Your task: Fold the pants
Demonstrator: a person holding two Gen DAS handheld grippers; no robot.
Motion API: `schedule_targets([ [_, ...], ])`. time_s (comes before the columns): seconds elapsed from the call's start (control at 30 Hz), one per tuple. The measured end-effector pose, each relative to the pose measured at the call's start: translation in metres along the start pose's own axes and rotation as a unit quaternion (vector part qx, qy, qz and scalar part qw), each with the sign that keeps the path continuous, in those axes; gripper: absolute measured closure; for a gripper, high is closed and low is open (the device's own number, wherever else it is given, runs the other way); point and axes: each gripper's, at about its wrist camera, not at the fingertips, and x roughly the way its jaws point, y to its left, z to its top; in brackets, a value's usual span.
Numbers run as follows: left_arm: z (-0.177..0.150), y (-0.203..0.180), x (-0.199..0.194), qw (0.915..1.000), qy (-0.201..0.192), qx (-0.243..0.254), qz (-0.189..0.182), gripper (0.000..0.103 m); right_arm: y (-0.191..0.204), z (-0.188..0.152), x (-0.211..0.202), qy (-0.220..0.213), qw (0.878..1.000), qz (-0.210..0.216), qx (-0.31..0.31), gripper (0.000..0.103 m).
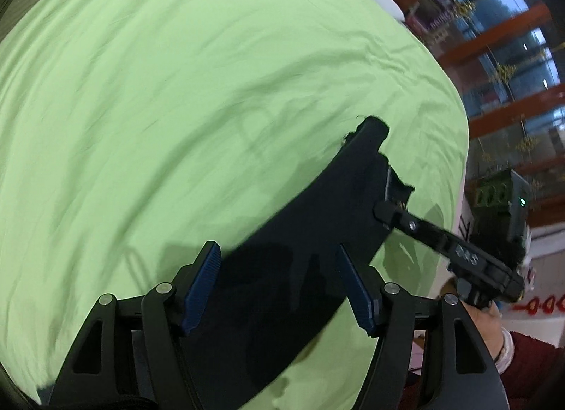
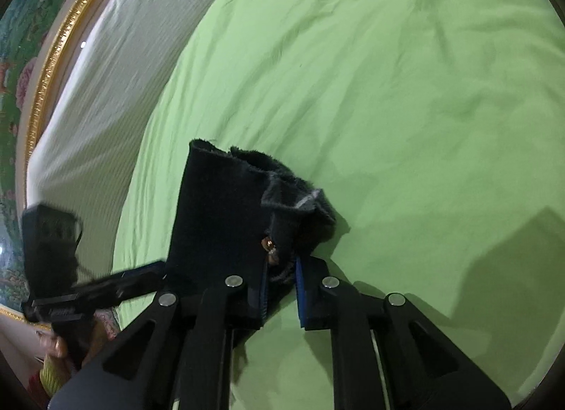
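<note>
Dark navy pants [image 1: 300, 233] lie on a green bed sheet [image 1: 176, 92], running from the lower middle up toward the right. My left gripper [image 1: 279, 286] hovers over them, open, with the blue pads [image 1: 201, 290] wide apart and only dark cloth below. In the right wrist view the waist end of the pants [image 2: 219, 219] is bunched up, and a brass button shows. My right gripper [image 2: 281, 290] is shut on that waist fabric. The left wrist view shows the right gripper [image 1: 383, 214] at the same waist edge. The left gripper [image 2: 155, 274] appears blurred at the left of the right wrist view.
The green sheet [image 2: 388, 92] spreads wide beyond the pants. White striped bedding [image 2: 106, 92] and a gold-framed painting [image 2: 53, 57] border it on one side. On the other side, the bed edge meets a wood-and-glass cabinet [image 1: 512, 39] and a green box [image 1: 501, 194]. A red-sleeved hand [image 1: 494, 332] holds the right gripper.
</note>
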Motion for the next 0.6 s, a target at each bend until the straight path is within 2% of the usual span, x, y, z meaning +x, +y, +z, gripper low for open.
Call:
schedule_targets([
  [0.1, 0.018, -0.013, 0.019, 0.9996, 0.017, 0.02, -0.012, 0.035, 0.0, -0.007, -0.005, 0.002, 1.0, 0.009, -0.008, 0.09],
  [0.23, 0.038, -0.027, 0.046, 0.998, 0.038, 0.051, -0.009, 0.036, -0.005, -0.007, -0.009, 0.004, 1.0, 0.017, -0.015, 0.09],
  [0.37, 0.055, -0.038, 0.065, 0.9955, 0.047, 0.081, -0.015, 0.042, -0.006, 0.0, -0.004, 0.007, 0.999, 0.022, -0.026, 0.09],
  [0.53, 0.062, -0.041, 0.073, 0.992, 0.057, 0.109, -0.03, 0.062, -0.01, 0.002, 0.0, 0.011, 0.999, 0.029, -0.028, 0.09],
  [0.6, 0.063, -0.038, 0.072, 0.9909, 0.061, 0.108, -0.052, 0.078, -0.011, 0.005, -0.001, 0.013, 0.999, 0.03, -0.033, 0.09],
])
